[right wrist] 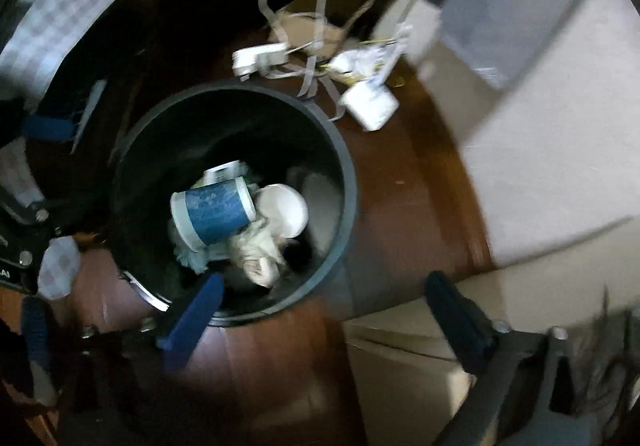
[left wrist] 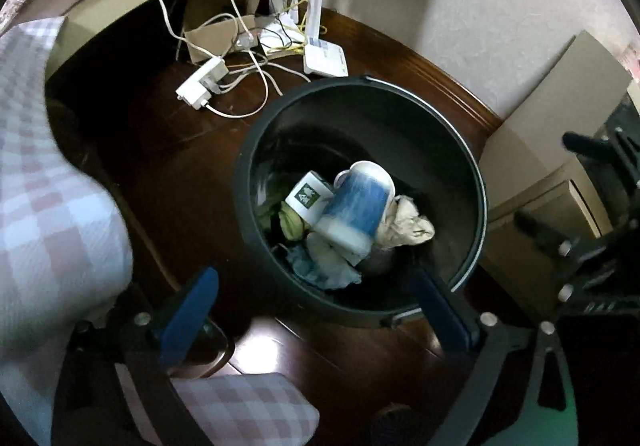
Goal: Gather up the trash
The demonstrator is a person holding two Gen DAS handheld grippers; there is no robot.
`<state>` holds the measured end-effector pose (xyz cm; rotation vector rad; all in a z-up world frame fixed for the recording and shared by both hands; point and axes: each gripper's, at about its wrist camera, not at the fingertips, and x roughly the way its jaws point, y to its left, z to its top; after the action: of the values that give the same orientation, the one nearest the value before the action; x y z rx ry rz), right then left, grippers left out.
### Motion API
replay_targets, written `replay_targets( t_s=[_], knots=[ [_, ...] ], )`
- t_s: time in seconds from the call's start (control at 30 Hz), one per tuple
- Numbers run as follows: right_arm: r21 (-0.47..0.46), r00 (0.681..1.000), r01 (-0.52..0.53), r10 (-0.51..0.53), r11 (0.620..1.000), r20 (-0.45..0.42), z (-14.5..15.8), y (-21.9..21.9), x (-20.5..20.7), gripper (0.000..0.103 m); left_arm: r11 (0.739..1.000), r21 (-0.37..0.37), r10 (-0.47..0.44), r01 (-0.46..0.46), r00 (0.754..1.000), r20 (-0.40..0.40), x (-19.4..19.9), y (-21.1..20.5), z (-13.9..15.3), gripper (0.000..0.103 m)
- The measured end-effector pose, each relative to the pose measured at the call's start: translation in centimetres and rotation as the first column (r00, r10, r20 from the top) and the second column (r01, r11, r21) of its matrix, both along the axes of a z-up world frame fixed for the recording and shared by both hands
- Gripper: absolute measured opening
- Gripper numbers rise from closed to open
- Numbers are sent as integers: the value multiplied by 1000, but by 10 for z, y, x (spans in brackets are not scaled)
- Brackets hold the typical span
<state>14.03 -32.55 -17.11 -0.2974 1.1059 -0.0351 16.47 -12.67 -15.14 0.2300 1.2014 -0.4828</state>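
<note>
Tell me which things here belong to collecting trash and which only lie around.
Job: black bin; blue cup, white cup, crumpled paper inside it; left gripper, right gripper, both open.

Lying about: power strip, router, cardboard boxes.

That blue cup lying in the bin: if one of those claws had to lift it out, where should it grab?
Probably across the blue cup mid-body, from straight above: it lies tilted on the trash, its round sides exposed inside the bin.
</note>
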Motion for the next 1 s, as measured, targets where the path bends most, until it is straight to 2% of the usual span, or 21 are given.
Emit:
replay_targets(
  t_s=[0.13,0.3,0.7,1.0],
  knots=[
    [34,996,76,-77,997,41,16,-9,-10,103,1000,-18,10,-10,999,42,-17,-1,14,99],
    [86,988,113,-122,990,99,44,-9,-26,103,997,-69,45,-37,993,110,-34,4,46,99],
    [128,970,56,-84,990,228,119,22,-55,103,986,-138,129,-93,951,282,-60,39,130,99],
    [181,957,-4,-49,983,287,156,45,-74,103,976,-148,202,-158,913,354,-70,71,160,99]
  ],
)
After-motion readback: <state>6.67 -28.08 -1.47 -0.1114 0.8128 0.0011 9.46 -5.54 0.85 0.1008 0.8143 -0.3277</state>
